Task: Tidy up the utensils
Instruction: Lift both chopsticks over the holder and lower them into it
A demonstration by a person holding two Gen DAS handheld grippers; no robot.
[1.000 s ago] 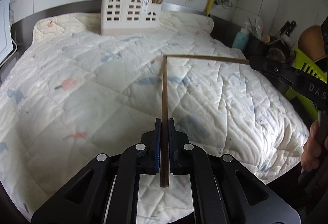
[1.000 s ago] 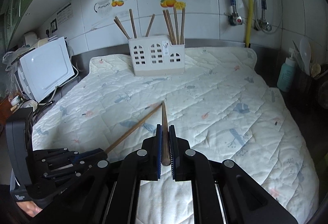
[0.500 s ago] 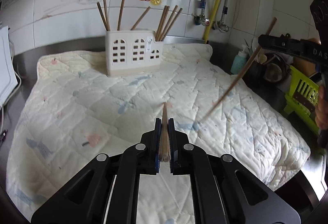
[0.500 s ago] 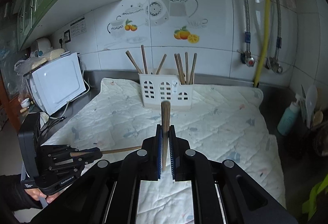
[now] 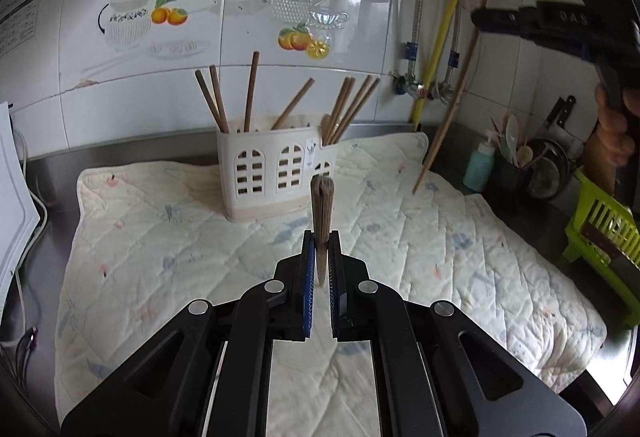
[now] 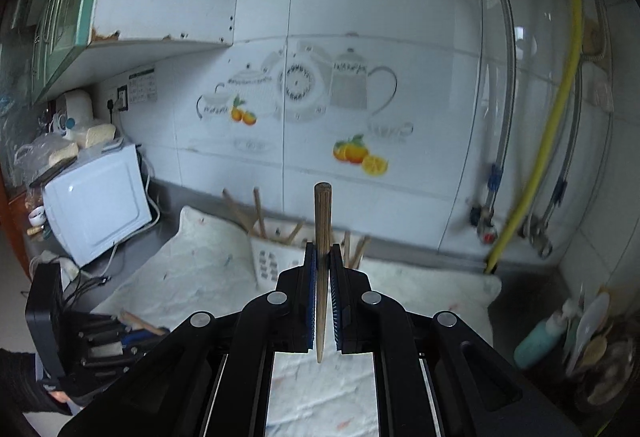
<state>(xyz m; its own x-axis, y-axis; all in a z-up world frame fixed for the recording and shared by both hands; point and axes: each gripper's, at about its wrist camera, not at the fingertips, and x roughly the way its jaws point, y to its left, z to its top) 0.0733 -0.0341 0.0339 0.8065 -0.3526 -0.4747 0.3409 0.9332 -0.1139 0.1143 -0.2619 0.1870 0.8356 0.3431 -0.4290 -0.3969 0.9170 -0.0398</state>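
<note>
Left tool (image 5: pixel 319 261): clenched on one chopstick (image 5: pixel 321 215), above the quilt (image 5: pixel 160 245).
Right tool (image 6: pixel 322 277): gripped another chopstick (image 6: pixel 322 237).
Done: several sticks stood in holder (image 5: pixel 276 177).
Left: both held ones.

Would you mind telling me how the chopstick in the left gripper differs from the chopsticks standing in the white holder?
The held chopstick is clamped in the shut left gripper above the quilted mat; the holder chopsticks stand loose in the white holder. The held chopstick is single; the holder chopsticks are several, leaning at various angles. Both are brown wooden sticks; the right gripper clamps another.
</note>
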